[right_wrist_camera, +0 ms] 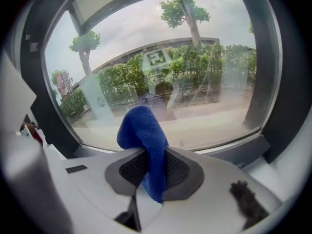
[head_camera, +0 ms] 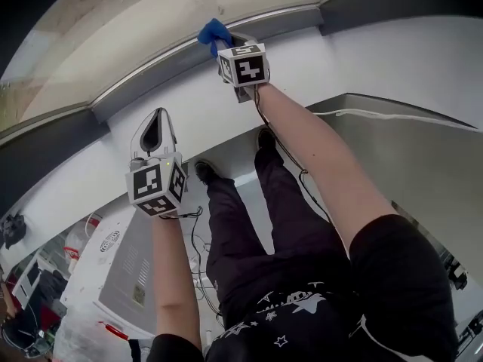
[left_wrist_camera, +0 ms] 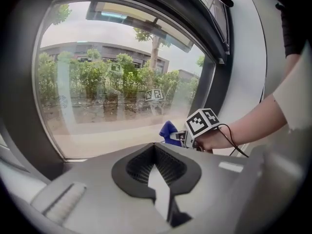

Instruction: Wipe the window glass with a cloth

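The window glass [head_camera: 151,21] fills the top of the head view, and both gripper views face it [left_wrist_camera: 112,82] [right_wrist_camera: 170,72]. A blue cloth [head_camera: 214,32] [right_wrist_camera: 146,140] sticks up from my right gripper [head_camera: 224,42] [right_wrist_camera: 151,165], which is shut on it. The cloth sits at the lower edge of the pane, by the dark frame [head_camera: 189,51]. My left gripper [head_camera: 156,114] [left_wrist_camera: 155,150] hangs lower and to the left, off the glass, shut with nothing between its pads. The left gripper view also shows the cloth [left_wrist_camera: 169,129] and the right gripper [left_wrist_camera: 187,136] near the pane's lower right corner.
Under the frame runs a white wall [head_camera: 362,59], with a grey ledge and a white cable [head_camera: 392,115] at the right. A white boxy appliance [head_camera: 113,270] and loose cables [head_camera: 198,240] lie on the floor at the lower left. The person's legs stand below.
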`<state>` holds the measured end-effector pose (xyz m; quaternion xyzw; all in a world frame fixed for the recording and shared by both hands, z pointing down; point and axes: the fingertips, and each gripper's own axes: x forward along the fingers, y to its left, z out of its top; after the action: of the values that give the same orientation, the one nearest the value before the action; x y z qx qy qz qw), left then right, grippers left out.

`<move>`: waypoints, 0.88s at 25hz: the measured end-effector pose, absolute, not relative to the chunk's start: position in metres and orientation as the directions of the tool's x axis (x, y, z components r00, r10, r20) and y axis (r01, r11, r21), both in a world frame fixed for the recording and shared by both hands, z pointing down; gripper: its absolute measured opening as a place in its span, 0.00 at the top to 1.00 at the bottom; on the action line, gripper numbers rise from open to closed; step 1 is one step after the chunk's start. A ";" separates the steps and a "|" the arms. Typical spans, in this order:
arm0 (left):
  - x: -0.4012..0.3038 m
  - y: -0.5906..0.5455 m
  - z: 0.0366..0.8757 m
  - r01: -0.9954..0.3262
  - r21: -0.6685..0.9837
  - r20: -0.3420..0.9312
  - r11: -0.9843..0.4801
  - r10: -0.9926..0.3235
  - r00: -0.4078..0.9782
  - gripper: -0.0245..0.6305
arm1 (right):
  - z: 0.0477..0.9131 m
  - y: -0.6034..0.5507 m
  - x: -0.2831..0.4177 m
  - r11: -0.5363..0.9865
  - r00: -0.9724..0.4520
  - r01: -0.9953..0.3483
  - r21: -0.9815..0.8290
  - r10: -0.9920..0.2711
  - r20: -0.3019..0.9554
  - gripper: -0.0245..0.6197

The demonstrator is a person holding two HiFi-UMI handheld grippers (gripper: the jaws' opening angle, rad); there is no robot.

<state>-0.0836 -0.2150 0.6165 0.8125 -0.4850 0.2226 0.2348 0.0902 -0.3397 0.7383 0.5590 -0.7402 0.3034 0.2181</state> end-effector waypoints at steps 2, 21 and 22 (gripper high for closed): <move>-0.058 -0.220 0.615 -0.882 0.162 0.593 -0.442 -0.671 0.445 0.95 | 0.735 -0.340 0.122 0.155 -0.258 -0.965 -0.211 -0.708 0.657 0.85; 0.157 -0.256 0.616 -0.810 0.144 0.583 -0.569 -0.612 0.534 0.95 | 0.710 -0.319 0.383 -0.080 -0.090 -0.968 -0.239 -0.777 0.623 0.85; 0.165 -0.255 0.613 -0.804 0.147 0.580 -0.576 -0.608 0.542 0.95 | 0.709 -0.317 0.389 -0.085 -0.086 -0.967 -0.240 -0.779 0.622 0.85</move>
<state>0.1648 -0.2546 0.6132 0.8544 -0.4130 0.2414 0.2029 0.3889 -0.3167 0.7090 0.6603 -0.6609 0.3260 0.1446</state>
